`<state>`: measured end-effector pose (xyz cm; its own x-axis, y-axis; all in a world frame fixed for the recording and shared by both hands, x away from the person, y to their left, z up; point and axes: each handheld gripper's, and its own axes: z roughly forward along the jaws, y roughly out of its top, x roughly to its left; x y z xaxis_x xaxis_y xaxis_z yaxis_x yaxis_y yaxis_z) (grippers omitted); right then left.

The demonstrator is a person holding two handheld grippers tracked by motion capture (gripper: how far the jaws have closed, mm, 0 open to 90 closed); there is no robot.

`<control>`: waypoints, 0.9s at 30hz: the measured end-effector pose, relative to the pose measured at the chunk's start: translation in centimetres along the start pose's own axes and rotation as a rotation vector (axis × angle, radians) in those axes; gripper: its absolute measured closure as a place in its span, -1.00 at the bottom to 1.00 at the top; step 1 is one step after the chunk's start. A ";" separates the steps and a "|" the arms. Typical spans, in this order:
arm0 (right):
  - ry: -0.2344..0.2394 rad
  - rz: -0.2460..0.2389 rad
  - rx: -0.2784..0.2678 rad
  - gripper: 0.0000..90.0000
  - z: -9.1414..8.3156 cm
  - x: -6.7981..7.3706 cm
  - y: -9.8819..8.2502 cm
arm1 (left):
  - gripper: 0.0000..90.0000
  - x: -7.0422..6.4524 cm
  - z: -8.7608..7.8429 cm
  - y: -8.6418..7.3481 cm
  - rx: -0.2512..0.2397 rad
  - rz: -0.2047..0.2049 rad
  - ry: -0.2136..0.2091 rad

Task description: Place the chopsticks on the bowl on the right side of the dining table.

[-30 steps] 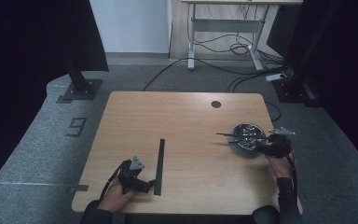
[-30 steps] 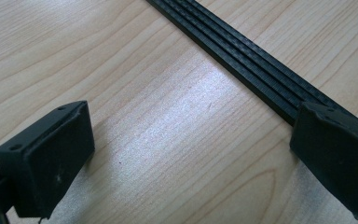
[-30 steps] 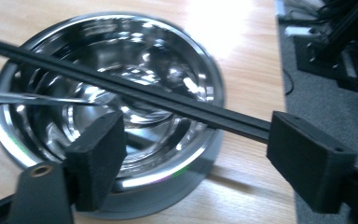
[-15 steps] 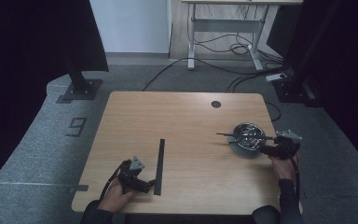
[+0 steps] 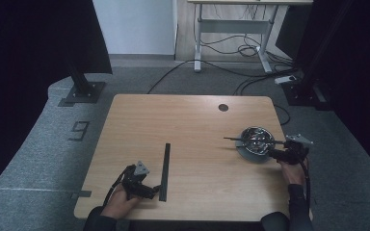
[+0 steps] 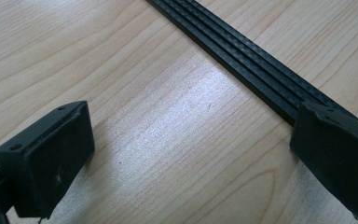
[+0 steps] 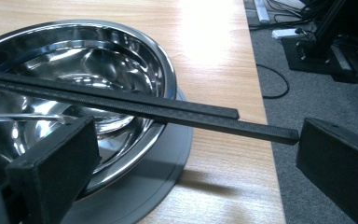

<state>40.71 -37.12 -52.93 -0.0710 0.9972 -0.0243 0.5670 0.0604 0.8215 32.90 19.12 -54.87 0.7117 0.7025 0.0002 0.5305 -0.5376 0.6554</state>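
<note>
Black left gripper with grey three-cornered plate, black cable, boxy black fingers, dark sleeves

The high view looks forward and down from above the person's side of the table, far enough back to take in the whole top, grey floor around it and a desk frame at the upper edge. The left gripper view sits very close to the wood, looking along its jaws at the black strip crossing from top centre to the right edge; the same strip lies in the lower centre of the high view. The right gripper view looks low and near across the steel bowl toward the table's far right edge; the high view shows that bowl at centre right.
</note>
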 end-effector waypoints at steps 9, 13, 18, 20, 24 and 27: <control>0.023 -0.022 0.002 -0.95 0.0 0.4 0.0 | -1.00 0.0 0.0 0.0 0.000 0.000 0.000; 0.030 -0.034 0.003 -0.92 0.1 0.6 0.0 | -1.00 0.0 0.0 0.0 0.000 0.000 0.000; 0.032 -0.052 0.004 -0.88 0.1 0.9 0.1 | -1.00 0.0 0.0 0.0 0.000 0.000 0.000; 0.036 -0.057 0.006 -0.86 0.1 1.0 0.1 | -1.00 0.0 0.0 0.0 0.000 0.000 0.000; 0.039 -0.066 0.007 -0.84 0.1 1.3 0.1 | -1.00 0.0 0.0 0.0 0.000 -0.001 0.000; 0.041 -0.068 0.008 -0.84 0.1 1.4 0.1 | -1.00 0.0 0.0 0.0 0.000 -0.001 0.001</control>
<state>40.78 -35.76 -52.96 -0.1427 0.9882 -0.0561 0.5661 0.1280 0.8143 32.89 19.12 -54.87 0.7110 0.7032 0.0002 0.5310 -0.5370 0.6555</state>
